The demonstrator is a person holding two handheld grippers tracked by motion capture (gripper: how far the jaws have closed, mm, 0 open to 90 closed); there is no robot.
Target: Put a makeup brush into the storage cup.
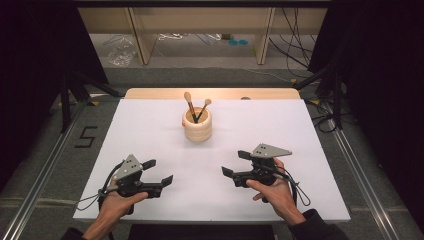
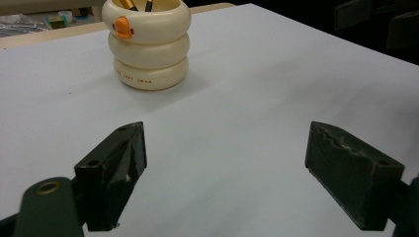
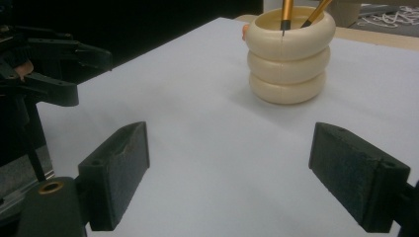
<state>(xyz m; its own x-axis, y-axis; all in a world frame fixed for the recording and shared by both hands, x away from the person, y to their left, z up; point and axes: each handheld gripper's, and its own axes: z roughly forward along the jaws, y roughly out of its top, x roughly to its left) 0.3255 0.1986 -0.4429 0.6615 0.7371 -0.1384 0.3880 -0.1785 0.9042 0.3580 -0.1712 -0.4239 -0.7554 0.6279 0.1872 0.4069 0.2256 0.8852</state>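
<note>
A cream ribbed holder [image 1: 197, 125] stands at the middle back of the white table [image 1: 150, 130], with two brushes [image 1: 190, 106] standing in it. In the left gripper view the holder [image 2: 147, 45] bears an orange duck-bill mark and sits ahead to the left. The right gripper view has the holder [image 3: 288, 54] ahead to the right. My left gripper [image 1: 160, 171] rests open near the front left, nothing between its jaws. My right gripper [image 1: 236, 163] is open at the front right, also empty. Both point inward, toward each other.
A wooden strip [image 1: 210, 93] edges the table's far side. Beyond it are wooden shelf legs, cables and a plastic bag [image 1: 121, 51] on the floor. Metal rails [image 1: 45, 170] run along both sides of the table. The other gripper [image 3: 47, 69] is at the left of the right gripper view.
</note>
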